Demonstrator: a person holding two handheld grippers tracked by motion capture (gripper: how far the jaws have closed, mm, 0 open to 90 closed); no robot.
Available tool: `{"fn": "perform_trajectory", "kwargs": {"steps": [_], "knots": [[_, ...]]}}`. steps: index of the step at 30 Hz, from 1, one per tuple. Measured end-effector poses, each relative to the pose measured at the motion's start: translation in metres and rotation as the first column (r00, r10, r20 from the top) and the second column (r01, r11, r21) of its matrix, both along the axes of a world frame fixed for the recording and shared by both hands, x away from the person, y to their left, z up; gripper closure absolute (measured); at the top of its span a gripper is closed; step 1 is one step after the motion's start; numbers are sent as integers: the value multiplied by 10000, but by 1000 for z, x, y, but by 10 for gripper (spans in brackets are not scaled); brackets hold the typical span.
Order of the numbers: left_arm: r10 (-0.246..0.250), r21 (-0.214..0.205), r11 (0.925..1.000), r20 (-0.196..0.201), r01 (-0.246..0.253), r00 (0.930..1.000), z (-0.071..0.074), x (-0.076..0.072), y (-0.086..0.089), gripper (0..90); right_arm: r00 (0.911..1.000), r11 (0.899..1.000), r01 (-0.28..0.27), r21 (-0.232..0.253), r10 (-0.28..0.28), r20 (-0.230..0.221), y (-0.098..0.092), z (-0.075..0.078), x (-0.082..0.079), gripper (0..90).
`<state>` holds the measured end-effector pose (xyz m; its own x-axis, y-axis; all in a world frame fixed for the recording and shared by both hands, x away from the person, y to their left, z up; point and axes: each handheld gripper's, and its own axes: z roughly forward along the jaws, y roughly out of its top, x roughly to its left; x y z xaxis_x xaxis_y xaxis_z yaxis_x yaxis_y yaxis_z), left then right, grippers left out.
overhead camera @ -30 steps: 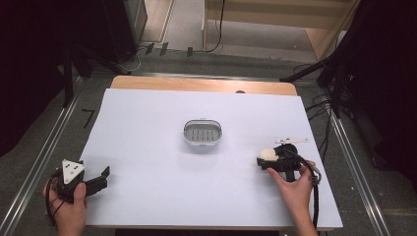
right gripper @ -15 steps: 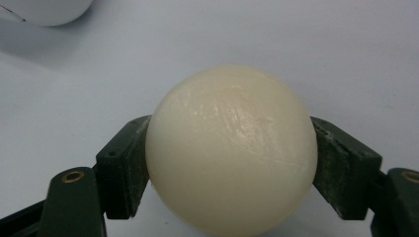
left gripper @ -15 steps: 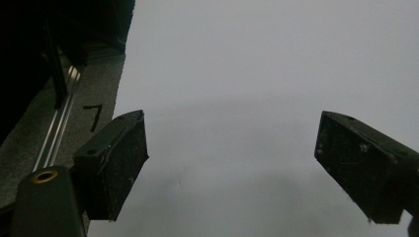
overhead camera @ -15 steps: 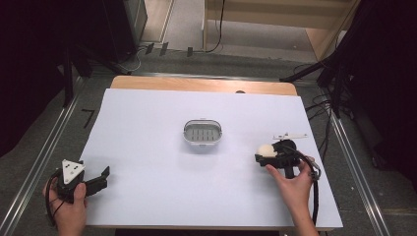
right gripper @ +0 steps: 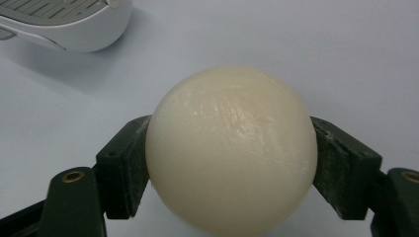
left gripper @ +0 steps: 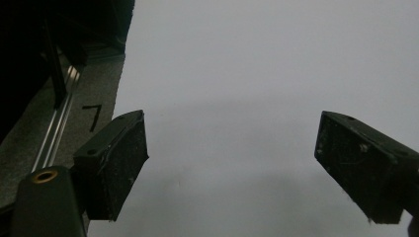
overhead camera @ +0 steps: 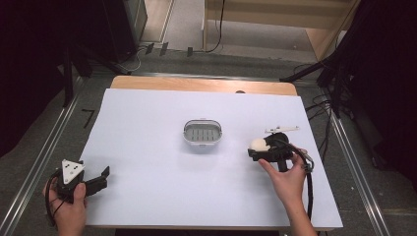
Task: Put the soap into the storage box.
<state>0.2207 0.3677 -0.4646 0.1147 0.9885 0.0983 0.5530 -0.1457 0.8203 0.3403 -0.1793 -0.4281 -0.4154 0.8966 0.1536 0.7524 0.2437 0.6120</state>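
Two fingers [right gripper: 121,168] of the right gripper [overhead camera: 256,149] clamp the cream ball [right gripper: 231,148] above the surface [overhead camera: 147,128] near the dish [overhead camera: 202,132] — being round and smooth, it may slip out.

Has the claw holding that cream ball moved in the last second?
Yes. The right claw with the ball has shifted slightly toward the dish.
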Motion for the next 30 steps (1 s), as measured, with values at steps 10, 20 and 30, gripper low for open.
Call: {"fn": "perform_trajectory", "kwargs": {"steps": [10, 20, 30], "knots": [[-9, -10, 10000, -8, 9, 10000, 0, 0, 0, 137, 9997, 9997, -238, 37, 238, 24, 11, 3, 4, 251], [-31, -4, 10000, -13, 31, 10000, 0, 0, 0, 137, 9995, 9994, -318, 93, 318, 22, 19, 6, 7, 251], [-18, -6, 10000, -6, 18, 10000, 0, 0, 0, 137, 9987, 9987, -499, 96, 498, 100, 27, 12, 10, 251]]}}
